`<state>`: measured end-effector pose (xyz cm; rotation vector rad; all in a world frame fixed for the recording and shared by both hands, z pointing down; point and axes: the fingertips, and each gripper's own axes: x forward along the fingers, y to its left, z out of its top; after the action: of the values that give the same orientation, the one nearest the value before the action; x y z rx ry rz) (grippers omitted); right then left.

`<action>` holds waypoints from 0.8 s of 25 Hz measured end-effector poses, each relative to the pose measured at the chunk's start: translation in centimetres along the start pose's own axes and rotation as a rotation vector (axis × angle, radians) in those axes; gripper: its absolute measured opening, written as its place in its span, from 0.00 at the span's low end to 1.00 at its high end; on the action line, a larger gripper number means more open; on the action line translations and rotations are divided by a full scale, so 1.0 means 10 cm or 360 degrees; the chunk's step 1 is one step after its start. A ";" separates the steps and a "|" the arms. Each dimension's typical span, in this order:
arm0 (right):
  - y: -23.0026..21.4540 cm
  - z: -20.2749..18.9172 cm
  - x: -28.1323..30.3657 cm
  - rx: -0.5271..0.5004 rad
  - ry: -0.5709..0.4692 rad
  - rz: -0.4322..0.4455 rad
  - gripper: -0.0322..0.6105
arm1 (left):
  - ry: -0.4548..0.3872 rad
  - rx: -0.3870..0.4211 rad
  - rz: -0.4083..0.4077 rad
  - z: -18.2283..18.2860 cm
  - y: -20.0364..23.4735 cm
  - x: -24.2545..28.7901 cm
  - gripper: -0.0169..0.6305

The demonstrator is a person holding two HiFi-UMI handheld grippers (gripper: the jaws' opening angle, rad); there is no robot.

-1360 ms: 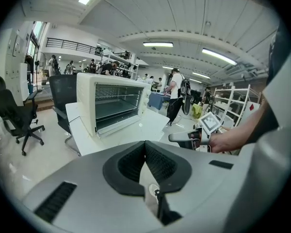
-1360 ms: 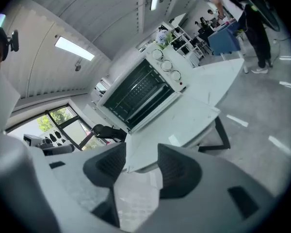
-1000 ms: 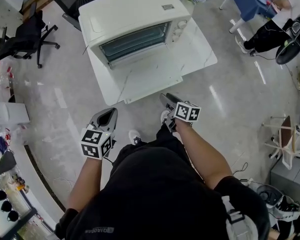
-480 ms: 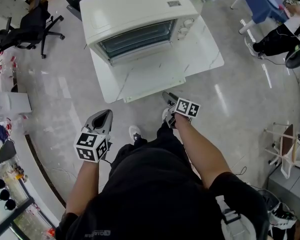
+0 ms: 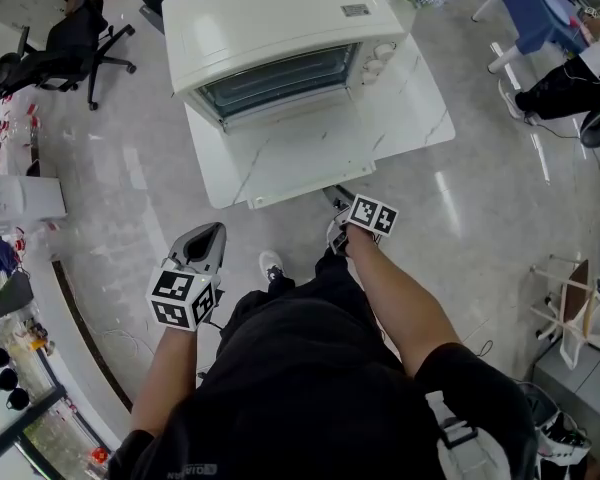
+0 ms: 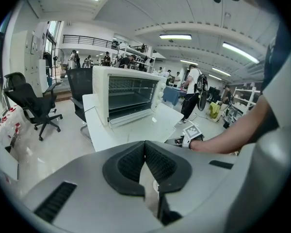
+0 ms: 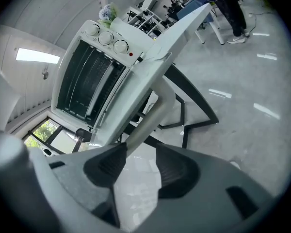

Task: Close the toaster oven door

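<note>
The white toaster oven [image 5: 270,28] stands on a white marble-look table [image 5: 310,158]. Its glass door [image 5: 278,78] looks upright against the front, with the handle bar [image 7: 101,95] across it and three knobs [image 7: 106,39] beside it. My left gripper [image 5: 210,232] hangs over the floor, left of and below the table's front edge, its pads meeting at the tip [image 6: 145,143], nothing held. My right gripper [image 5: 337,197] sits at the table's front edge, low down. Its jaws [image 7: 140,152] stand apart, looking up past a pale table leg [image 7: 153,115] at the oven [image 7: 99,74].
A black office chair [image 5: 70,43] stands at the far left and a shelf with cups [image 5: 5,368] at the near left. A blue table [image 5: 530,8] and a person [image 5: 570,73] are at the upper right. A folding chair [image 5: 570,288] stands at the right.
The head view has shifted a little, so the oven and table sit slightly right. Both grippers hold about the same places near the table's front edge.
</note>
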<state>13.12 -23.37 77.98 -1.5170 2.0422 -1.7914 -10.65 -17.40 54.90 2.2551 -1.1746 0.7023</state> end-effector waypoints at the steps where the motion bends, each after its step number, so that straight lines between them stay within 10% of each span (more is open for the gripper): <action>1: 0.02 0.00 -0.01 0.0005 -0.0006 0.0017 0.34 | -0.0003 0.0007 -0.0006 0.02 -0.01 0.01 0.03; 20: 0.54 0.22 -0.26 -0.0036 -0.0129 0.0192 0.34 | -0.0100 0.0077 -0.0095 0.30 -0.02 0.09 0.03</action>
<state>12.37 -24.02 71.63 -1.4137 2.0741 -1.6422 -9.42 -19.76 53.20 2.3576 -1.1257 0.6476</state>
